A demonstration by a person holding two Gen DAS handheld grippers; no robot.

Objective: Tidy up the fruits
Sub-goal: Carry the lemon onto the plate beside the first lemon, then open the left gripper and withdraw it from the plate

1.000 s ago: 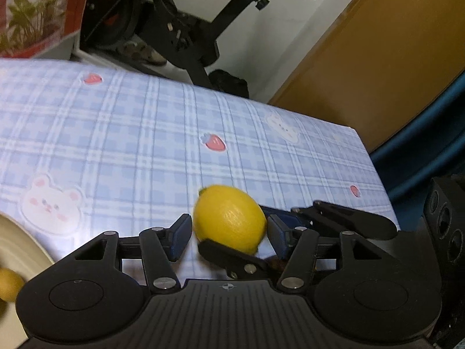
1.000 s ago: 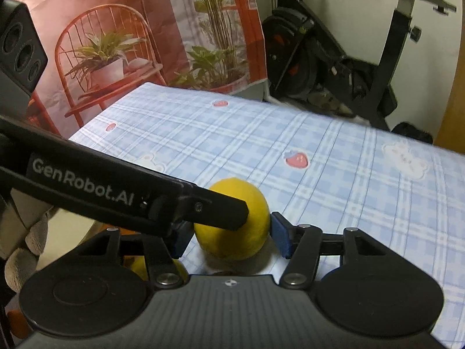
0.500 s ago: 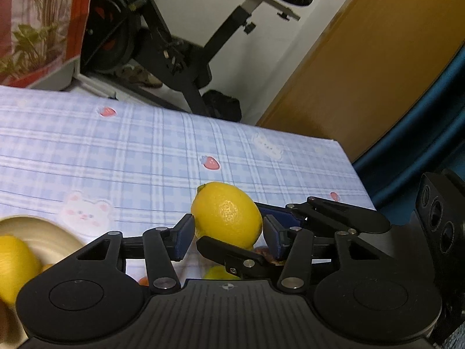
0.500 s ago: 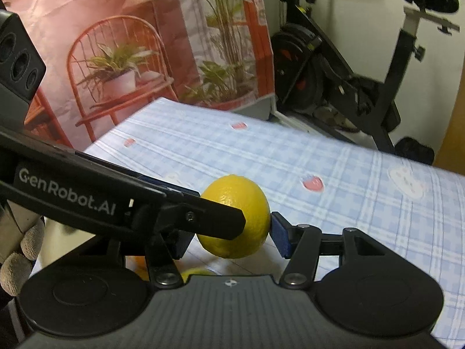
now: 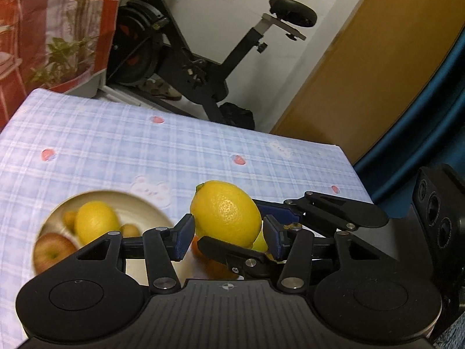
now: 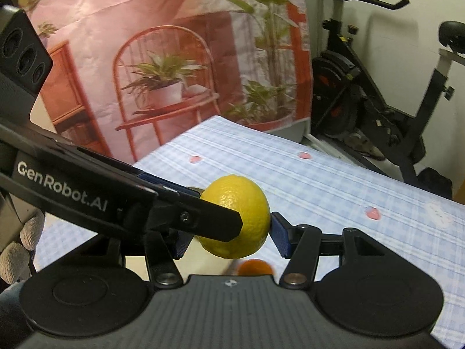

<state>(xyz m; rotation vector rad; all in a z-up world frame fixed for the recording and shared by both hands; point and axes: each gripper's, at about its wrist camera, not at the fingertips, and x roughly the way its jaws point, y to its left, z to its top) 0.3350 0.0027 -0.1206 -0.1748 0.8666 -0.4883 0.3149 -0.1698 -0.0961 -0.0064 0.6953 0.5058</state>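
Lemon point(image 5: 226, 212) up in the air over tablecloth point(image 5: 116, 145), pinched by left gripper point(image 5: 228, 237). Right gripper point(image 6: 229, 241) hugging it too, can't tell if actually clamped. Risk: popping out and rolling away, thanks to crossed squeezing or early release.

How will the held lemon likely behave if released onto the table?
The lemon is a rounded oval, so it would probably roll. No denting shows where the left gripper and right gripper press it, so it is likely firm. The rind is pebbled, so probably not slippery.
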